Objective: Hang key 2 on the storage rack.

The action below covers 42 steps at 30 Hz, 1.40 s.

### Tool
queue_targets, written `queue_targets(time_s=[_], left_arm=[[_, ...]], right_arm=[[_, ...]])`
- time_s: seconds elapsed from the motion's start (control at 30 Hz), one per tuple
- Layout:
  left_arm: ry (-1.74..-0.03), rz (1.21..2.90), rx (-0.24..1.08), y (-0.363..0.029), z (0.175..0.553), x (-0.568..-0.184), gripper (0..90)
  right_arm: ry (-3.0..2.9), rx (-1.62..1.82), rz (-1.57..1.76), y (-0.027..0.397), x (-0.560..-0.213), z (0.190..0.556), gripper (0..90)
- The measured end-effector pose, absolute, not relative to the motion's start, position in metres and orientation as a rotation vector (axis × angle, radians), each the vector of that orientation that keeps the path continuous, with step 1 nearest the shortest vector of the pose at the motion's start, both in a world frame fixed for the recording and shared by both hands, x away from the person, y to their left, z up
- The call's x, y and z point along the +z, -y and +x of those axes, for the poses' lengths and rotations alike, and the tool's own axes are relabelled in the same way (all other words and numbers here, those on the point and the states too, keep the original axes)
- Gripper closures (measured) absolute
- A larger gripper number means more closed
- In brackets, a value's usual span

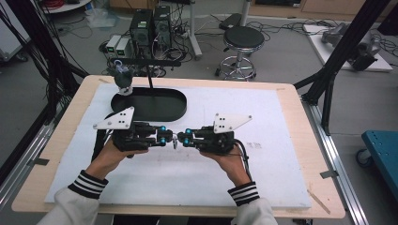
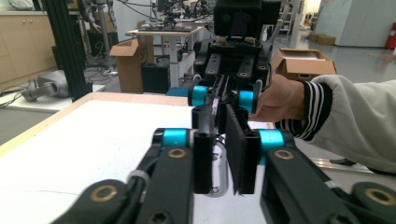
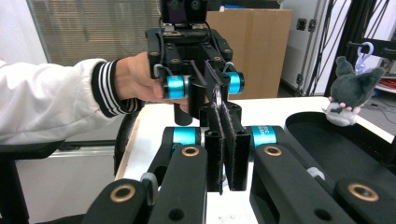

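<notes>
From where I sit, my left gripper [image 1: 165,139] lies level above the white foam mat [image 1: 281,187], nose to nose with the other. Its black jaws are nearly closed on a small silvery metal ring [image 2: 220,171], a carabiner-like loop that sits between the pads; I cannot tell whether both pads press on it. That ring [image 1: 174,140] hangs at mid-table between the two gripper tips. My right gripper [image 1: 186,139] has its jaws clamped together on the ring's other end. Behind them on the mat rests a black oval tray [image 1: 176,112], with a grey plush toy [image 3: 353,89] at its far rim.
</notes>
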<state>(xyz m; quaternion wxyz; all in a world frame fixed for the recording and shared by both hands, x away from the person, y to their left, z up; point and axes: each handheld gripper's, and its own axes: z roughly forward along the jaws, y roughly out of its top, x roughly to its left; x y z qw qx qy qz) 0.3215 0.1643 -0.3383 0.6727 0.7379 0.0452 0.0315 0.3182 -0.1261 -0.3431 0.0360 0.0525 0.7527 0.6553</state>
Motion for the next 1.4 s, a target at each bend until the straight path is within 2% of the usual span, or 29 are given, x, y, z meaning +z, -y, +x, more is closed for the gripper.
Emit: queue_targets(time_s=[0.07,0.77,0.93,0.97,1.1,1.13,1.2,1.4], left_arm=[[-0.101,1.660,0.074,-0.165,0.322,-0.338,85.0],[-0.071,1.667,0.067,-0.165,0.320,-0.338,87.8],[-0.072,1.670,0.077,-0.164,0.319,-0.337,88.0],[-0.077,1.677,0.081,-0.164,0.319,-0.337,88.0],[-0.096,1.681,0.100,-0.165,0.319,-0.338,88.0],[-0.102,1.679,0.107,-0.166,0.320,-0.338,88.0],[-0.108,1.675,0.105,-0.167,0.320,-0.338,88.0],[-0.141,1.668,0.147,-0.173,0.322,-0.336,88.0]], right_arm=[[-2.312,2.017,0.157,0.126,-0.343,0.318,88.6],[-2.301,2.057,0.109,0.125,-0.342,0.319,88.3],[-2.294,2.053,0.116,0.124,-0.342,0.319,86.1],[-2.286,2.049,0.125,0.124,-0.342,0.318,79.9],[-2.179,1.946,0.274,0.123,-0.342,0.312,20.3],[-2.171,1.915,0.289,0.123,-0.342,0.311,9.9],[-2.176,1.883,0.327,0.124,-0.343,0.310,0.6],[-2.143,1.839,0.410,0.137,-0.340,0.308,0.6]])
